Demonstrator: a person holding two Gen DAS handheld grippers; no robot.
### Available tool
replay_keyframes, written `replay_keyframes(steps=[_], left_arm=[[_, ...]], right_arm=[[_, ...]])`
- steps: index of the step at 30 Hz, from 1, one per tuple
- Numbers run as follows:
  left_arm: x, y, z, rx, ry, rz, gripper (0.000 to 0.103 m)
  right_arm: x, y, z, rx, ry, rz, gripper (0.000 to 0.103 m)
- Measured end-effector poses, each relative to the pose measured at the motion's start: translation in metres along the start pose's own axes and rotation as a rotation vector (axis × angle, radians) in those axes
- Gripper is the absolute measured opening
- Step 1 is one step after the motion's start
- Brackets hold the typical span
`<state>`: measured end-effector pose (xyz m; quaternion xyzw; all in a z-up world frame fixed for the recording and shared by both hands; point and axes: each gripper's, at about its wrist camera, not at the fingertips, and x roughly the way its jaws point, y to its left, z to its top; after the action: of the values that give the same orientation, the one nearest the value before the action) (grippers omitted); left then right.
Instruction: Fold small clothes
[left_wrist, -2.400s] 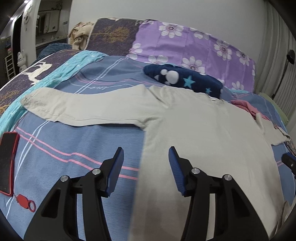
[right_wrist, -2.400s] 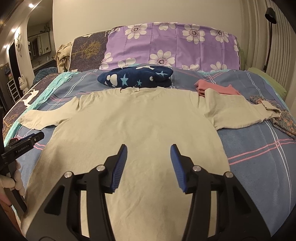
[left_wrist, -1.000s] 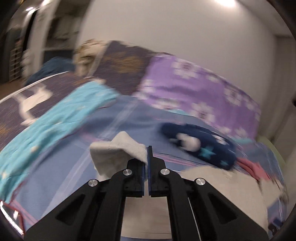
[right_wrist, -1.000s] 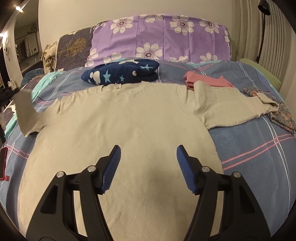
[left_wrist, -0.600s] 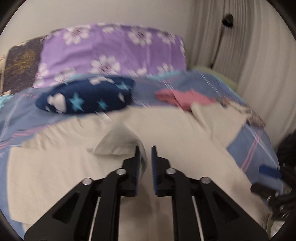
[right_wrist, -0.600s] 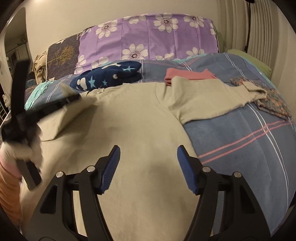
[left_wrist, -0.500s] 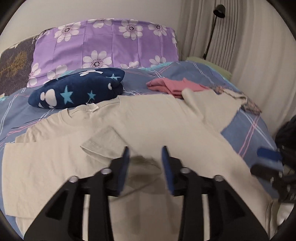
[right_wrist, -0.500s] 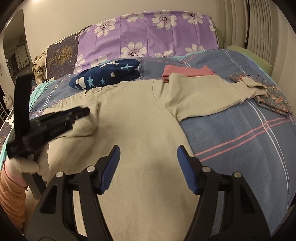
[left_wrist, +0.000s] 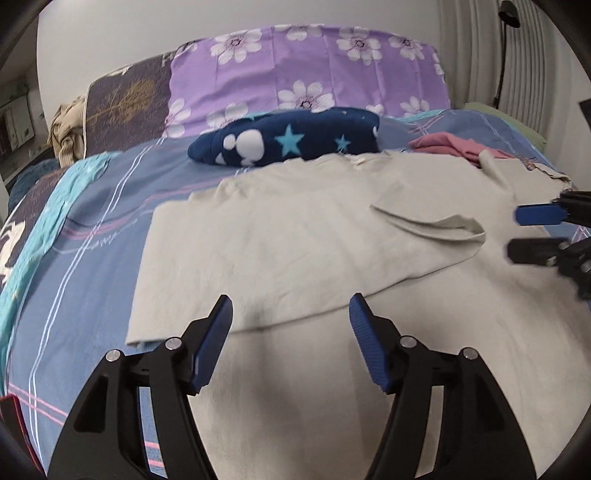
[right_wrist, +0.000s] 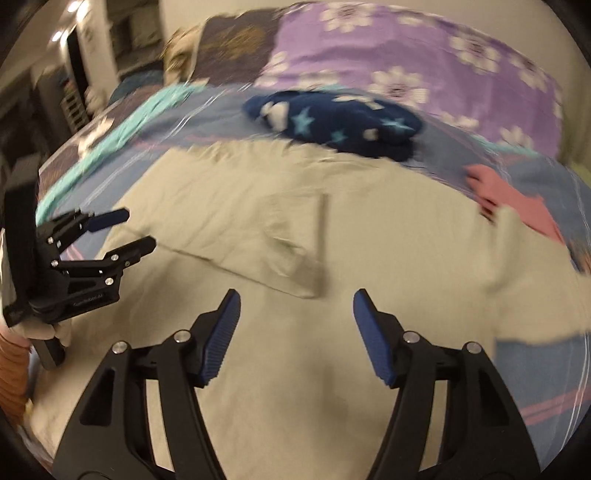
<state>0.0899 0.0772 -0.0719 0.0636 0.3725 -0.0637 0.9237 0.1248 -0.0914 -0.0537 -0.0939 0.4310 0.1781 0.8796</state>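
I see the bed (left_wrist: 92, 229) carrying the beige shirt (left_wrist: 295, 236), one sleeve (left_wrist: 424, 225) folded onto its chest. My left gripper (left_wrist: 291, 325) hovers above, jaws opening, empty; my right gripper (right_wrist: 295, 317) holds its jaws wide, empty.

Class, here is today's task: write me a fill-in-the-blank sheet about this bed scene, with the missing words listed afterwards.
1. The beige shirt has one sleeve folded ____ its body.
2. The left gripper holds ____ between its opening jaws.
3. Behind the shirt's collar lies a navy cloth printed with ____.
4. The folded garment beside the shirt's far sleeve is ____ in colour.

Missing words: over; nothing; stars; pink
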Motion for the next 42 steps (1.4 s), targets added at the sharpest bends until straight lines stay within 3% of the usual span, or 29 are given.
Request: replay_keyframes(steps=[2,5,8,11,13,15,19,21,23,25,27,33,36,39,42], left_arm=[[0.009,0.001,-0.001,-0.004,0.025,0.021,0.066],[0.017,0.006,-0.003,-0.015,0.061,0.074,0.066],[0.015,0.016,-0.007,-0.048,0.045,0.073,0.066],[0.016,0.022,-0.008,-0.077,0.046,0.074,0.066],[0.017,0.022,-0.008,-0.075,0.046,0.079,0.066],[0.017,0.021,-0.009,-0.067,0.044,0.081,0.066],[0.016,0.021,-0.009,-0.072,0.047,0.093,0.066],[0.015,0.021,-0.01,-0.077,0.043,0.1,0.066],[0.015,0.022,-0.011,-0.082,0.042,0.107,0.066],[0.014,0.023,-0.011,-0.09,0.042,0.118,0.066],[0.011,0.025,-0.011,-0.104,0.032,0.133,0.066],[-0.013,0.058,-0.015,-0.257,-0.039,0.115,0.068],[-0.018,0.073,-0.016,-0.317,-0.046,0.102,0.068],[-0.015,0.077,-0.016,-0.313,-0.038,0.125,0.068],[-0.012,0.074,-0.014,-0.299,-0.018,0.118,0.067]], right_arm=[[0.027,0.01,0.008,-0.037,0.023,-0.089,0.062],[0.043,-0.007,0.014,0.02,0.04,-0.146,0.005],[0.012,-0.068,0.005,0.298,-0.051,0.01,0.005],[-0.004,-0.106,-0.013,0.421,-0.052,0.003,0.008],[-0.004,-0.128,-0.029,0.493,-0.024,0.041,0.013],[0.001,-0.143,-0.045,0.566,0.013,0.125,0.03],[0.008,-0.146,-0.05,0.573,0.023,0.177,0.041],[0.014,-0.142,-0.039,0.547,0.024,0.179,0.052],[0.025,-0.139,-0.026,0.523,0.046,0.18,0.056],[0.039,-0.135,-0.017,0.519,0.058,0.154,0.051],[0.046,-0.124,-0.003,0.476,0.067,0.091,0.01],[-0.032,-0.108,0.032,0.337,-0.183,-0.037,0.008],[-0.03,-0.124,0.031,0.307,-0.146,-0.155,0.012],[-0.001,-0.146,0.012,0.334,-0.059,-0.143,0.028],[0.008,-0.159,-0.008,0.389,-0.029,-0.226,0.033]])
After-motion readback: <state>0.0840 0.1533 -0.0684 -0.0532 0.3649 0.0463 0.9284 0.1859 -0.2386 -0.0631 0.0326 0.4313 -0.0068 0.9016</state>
